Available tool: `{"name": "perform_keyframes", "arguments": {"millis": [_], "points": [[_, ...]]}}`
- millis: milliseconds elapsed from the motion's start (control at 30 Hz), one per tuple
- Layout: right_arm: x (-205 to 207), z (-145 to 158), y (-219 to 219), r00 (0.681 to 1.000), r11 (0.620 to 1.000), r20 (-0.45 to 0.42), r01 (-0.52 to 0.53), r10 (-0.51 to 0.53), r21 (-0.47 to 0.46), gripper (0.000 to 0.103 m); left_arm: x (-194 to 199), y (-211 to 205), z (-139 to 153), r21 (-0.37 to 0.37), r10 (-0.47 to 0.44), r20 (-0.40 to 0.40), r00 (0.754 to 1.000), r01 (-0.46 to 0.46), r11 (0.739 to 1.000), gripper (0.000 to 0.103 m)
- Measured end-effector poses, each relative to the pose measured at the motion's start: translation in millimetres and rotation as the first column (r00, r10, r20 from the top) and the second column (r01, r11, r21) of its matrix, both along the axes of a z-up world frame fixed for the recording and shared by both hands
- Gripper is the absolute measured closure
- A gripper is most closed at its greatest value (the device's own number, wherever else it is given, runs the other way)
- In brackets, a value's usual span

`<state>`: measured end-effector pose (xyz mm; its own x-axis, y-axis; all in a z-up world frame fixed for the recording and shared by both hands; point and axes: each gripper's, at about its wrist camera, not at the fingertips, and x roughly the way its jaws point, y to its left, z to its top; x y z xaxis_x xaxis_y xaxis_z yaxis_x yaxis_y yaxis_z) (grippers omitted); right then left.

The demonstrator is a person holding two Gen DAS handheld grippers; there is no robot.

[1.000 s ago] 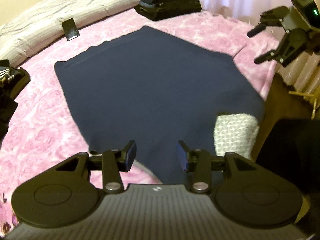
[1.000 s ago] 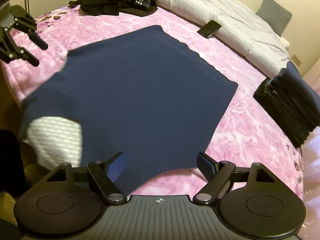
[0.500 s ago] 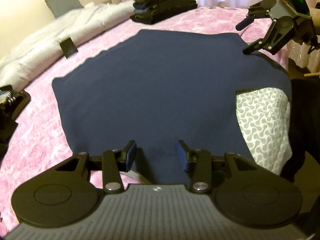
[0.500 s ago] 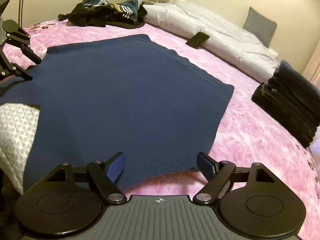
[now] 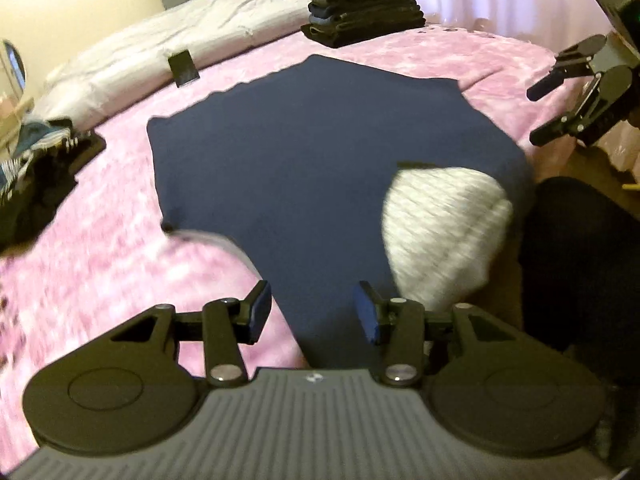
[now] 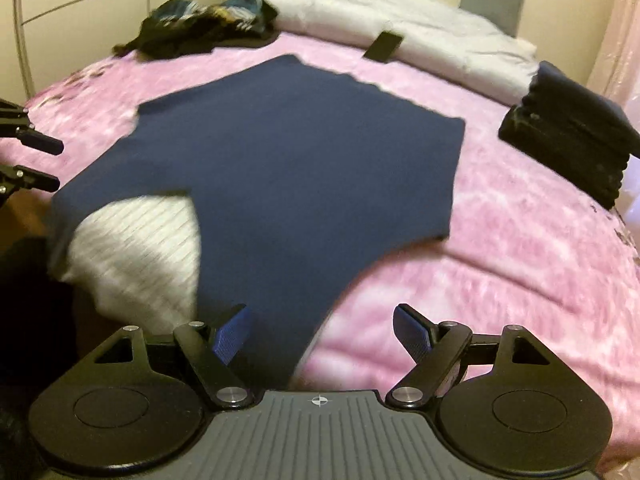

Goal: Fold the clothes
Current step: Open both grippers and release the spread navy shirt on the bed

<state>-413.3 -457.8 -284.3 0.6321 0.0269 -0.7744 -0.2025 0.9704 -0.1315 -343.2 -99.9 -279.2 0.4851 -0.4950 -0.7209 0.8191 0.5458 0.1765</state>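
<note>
A navy garment (image 5: 320,152) (image 6: 304,168) lies spread flat on the pink bedspread (image 5: 100,248) (image 6: 500,248). A white patterned patch (image 5: 436,232) (image 6: 136,248) shows at its near edge by the bedside. My left gripper (image 5: 312,312) hovers open over the garment's near corner, and the cloth's edge runs under the gap without touching the blue pads. My right gripper (image 6: 320,328) stands wide open above the other near corner, with nothing between its fingers. Each gripper also shows in the other's view: the right gripper (image 5: 560,104) and the left gripper (image 6: 40,160).
A stack of folded dark clothes (image 5: 364,4) (image 6: 572,136) sits on the far side of the bed. A heap of unfolded clothes (image 5: 40,168) (image 6: 208,28) lies opposite it. A black phone (image 5: 183,68) (image 6: 384,46) rests by the white duvet (image 5: 192,28). Someone's dark clothing (image 5: 580,260) is at the bedside.
Both grippers have dropped and drawn apart toward the garment's near corners, the left one leftward, the right one rightward. More pink bedspread now lies under each. Neither set of jaws has visibly changed.
</note>
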Motion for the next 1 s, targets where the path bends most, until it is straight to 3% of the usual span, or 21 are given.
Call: {"name": "perform_keyframes", "arguments": {"millis": [300, 733, 1000], "points": [[-41.4, 2.0, 20.8, 1.000, 0.999, -0.023, -0.021, 0.021, -0.030, 0.022, -30.5, 23.8, 8.2, -0.017, 0.021, 0.031, 0.999, -0.020, 1.000, 0.060], [-50.5, 1.9, 21.8, 1.000, 0.999, -0.024, 0.008, -0.009, -0.036, 0.022, -36.2, 15.5, 3.1, 0.007, -0.061, 0.075, 0.995, 0.061, 0.998, 0.053], [-40.7, 9.8, 14.2, 1.000, 0.999, 0.029, 0.005, -0.003, -0.042, 0.022, -20.9, 5.6, 13.6, 0.000, -0.063, 0.139, 0.988, 0.063, 0.998, 0.052]]}}
